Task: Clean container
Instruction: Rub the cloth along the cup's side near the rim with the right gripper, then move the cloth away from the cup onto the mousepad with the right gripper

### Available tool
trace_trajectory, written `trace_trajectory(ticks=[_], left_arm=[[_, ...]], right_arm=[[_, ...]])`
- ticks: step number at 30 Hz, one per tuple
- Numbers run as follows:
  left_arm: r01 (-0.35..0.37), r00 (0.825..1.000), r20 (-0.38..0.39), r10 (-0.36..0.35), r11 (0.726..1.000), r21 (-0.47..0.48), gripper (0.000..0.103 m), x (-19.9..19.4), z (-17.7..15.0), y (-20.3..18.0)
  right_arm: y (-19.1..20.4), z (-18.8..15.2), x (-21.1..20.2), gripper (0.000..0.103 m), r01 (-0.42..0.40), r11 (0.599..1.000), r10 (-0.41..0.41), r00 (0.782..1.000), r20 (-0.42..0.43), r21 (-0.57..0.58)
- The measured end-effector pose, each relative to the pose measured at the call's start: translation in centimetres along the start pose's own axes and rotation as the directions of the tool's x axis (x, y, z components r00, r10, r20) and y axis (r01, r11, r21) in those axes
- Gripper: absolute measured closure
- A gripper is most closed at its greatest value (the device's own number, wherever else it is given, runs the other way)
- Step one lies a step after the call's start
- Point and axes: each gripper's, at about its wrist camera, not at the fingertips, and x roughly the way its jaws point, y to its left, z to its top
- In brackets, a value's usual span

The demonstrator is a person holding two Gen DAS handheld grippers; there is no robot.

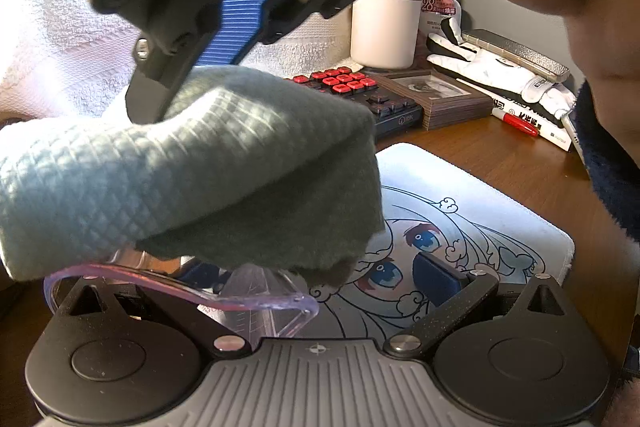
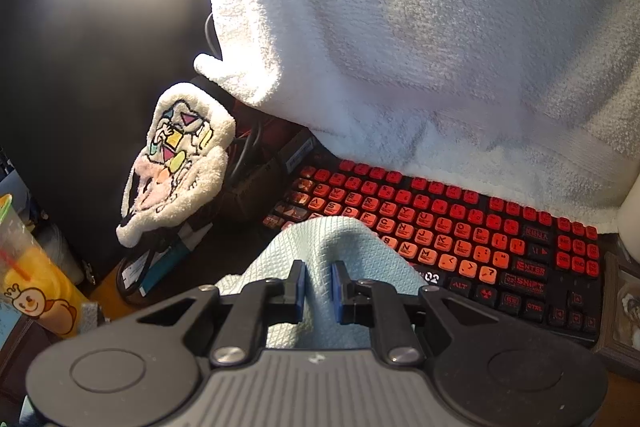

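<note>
- Left wrist view is giving the only look at the container [image 1: 256, 301] itself: a clear plastic thing with a pinkish rim, sitting low between the left gripper [image 1: 288, 279] fingers, hovering over the anime mouse mat [image 1: 460, 195] on the wooden desk [image 1: 500, 151].
- Same view is also catching the right gripper [image 1: 148, 99] coming in from the top, blue pads and all, pushing a grey-green waffle cloth [image 1: 192, 171] down onto the container's top.
- The cloth is hiding most of the left side, so I can't tell how tight those jaws are sitting; the right-hand finger [image 1: 436, 283] is looking well out from the rim.
- Right wrist view isn't showing the container at all, just the cloth [image 2: 320, 255] bunching up between the right gripper [image 2: 318, 291] pads; jaws are nearly closed, pinching a fold of it.
- That view is looking out over the red-keyed keyboard [image 2: 460, 231], a fluffy white towel [image 2: 400, 47] behind it and a plush pouch [image 2: 180, 155] to the left.
- Container is looking see-through with faint markings on the wall, the rest lying under cloth.
</note>
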Motion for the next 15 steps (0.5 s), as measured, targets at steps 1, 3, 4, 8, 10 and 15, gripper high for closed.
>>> trace_trajectory(ticks=[1, 3, 4, 8, 10, 15], left_arm=[[0.001, 1.000, 0.000, -0.001, 1.000, 0.000, 0.000, 0.01, 0.00, 0.01], [0.000, 1.000, 0.000, 0.000, 1.000, 0.001, 0.000, -0.01, -0.02, -0.01], [0.000, 1.000, 0.000, 0.000, 1.000, 0.001, 0.000, -0.01, -0.02, -0.03], [-0.004, 1.000, 0.000, 0.004, 1.000, 0.000, 0.000, 0.26, 0.22, -0.35], [-0.011, 1.000, 0.000, 0.011, 1.000, -0.004, 0.000, 0.46, 0.38, -0.53], [-0.009, 1.000, 0.000, 0.009, 1.000, -0.006, 0.000, 0.49, 0.39, -0.58]], right_arm=[[-0.01, 0.15, 0.11, 0.090, -0.003, 1.000, 0.003, 1.000, 0.001, 0.001], [0.01, 0.24, 0.23, 0.090, -0.008, 1.000, 0.008, 1.000, 0.002, 0.002], [-0.09, 0.23, 0.26, 0.090, -0.012, 1.000, 0.012, 1.000, 0.000, 0.007], [-0.35, -0.42, -0.12, 0.090, -0.023, 1.000, 0.023, 1.000, 0.011, 0.006], [-0.34, -0.58, -0.19, 0.090, -0.022, 1.000, 0.022, 1.000, 0.018, 0.004], [-0.23, -0.50, 0.30, 0.090, -0.015, 1.000, 0.016, 0.999, 0.045, -0.015]])
